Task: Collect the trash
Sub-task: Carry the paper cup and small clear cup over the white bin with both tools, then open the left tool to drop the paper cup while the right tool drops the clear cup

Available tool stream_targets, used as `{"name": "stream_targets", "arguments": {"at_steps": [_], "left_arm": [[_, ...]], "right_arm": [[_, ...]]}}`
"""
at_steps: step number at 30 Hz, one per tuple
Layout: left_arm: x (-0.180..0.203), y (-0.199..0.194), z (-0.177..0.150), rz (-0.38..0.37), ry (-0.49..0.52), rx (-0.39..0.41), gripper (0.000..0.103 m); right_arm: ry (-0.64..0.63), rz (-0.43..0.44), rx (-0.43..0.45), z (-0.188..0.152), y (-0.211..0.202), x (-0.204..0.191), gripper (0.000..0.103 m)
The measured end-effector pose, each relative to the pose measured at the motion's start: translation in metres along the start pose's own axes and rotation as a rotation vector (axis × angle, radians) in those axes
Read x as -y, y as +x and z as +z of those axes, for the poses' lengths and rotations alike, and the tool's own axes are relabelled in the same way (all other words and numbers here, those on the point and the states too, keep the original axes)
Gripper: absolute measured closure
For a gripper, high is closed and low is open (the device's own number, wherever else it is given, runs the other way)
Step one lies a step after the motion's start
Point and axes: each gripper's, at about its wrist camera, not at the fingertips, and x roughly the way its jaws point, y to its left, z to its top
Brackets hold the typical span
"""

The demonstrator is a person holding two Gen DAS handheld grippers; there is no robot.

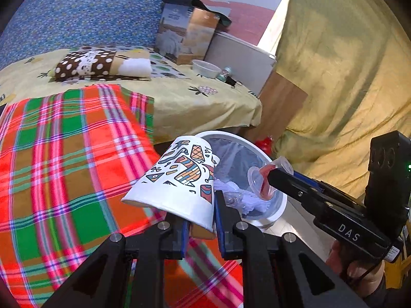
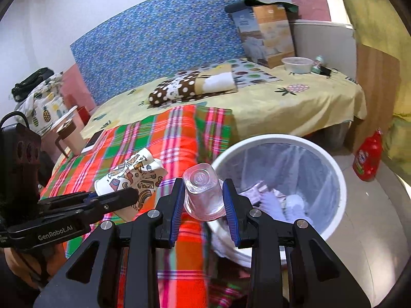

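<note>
My left gripper (image 1: 201, 213) is shut on a squashed white paper cup (image 1: 179, 179) with colourful drawings, held over the plaid blanket beside the bin. A white trash bin (image 1: 278, 169) with a clear liner holds crumpled tissues. My right gripper (image 1: 272, 175) reaches over the bin with a clear plastic cup (image 1: 259, 179) that has red residue inside. In the right wrist view, the right gripper (image 2: 204, 192) is shut on the clear cup (image 2: 203, 195), bottom end forward, at the near-left rim of the bin (image 2: 336, 174). To the left is the left gripper (image 2: 131, 196) with the paper cup (image 2: 133, 172).
A bed with a plaid blanket (image 1: 64, 154) and yellow sheet (image 2: 295, 105) bears a spotted pillow (image 2: 179, 89), a carton (image 2: 267, 33), a plastic bowl (image 2: 298, 64) and a small bottle (image 2: 318, 63). A red detergent bottle (image 2: 367, 156) stands on the floor. A yellow curtain (image 1: 346, 64) hangs right.
</note>
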Motion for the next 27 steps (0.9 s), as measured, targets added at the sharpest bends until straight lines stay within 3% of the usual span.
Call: {"name": "stream_targets", "arguments": {"at_steps": [13,27], "left_arm": [[0.035,0.057,0.009,-0.042,0.07,-0.071,0.085],[0.043,0.12,0.012,-0.057,0.095,-0.181,0.085]], "right_arm": [[0.091,-0.075,0.011,-0.004,-0.007,0.047,0.07],[0.138,-0.099,-0.063,-0.012,0.019,0.075,0.07]]}}
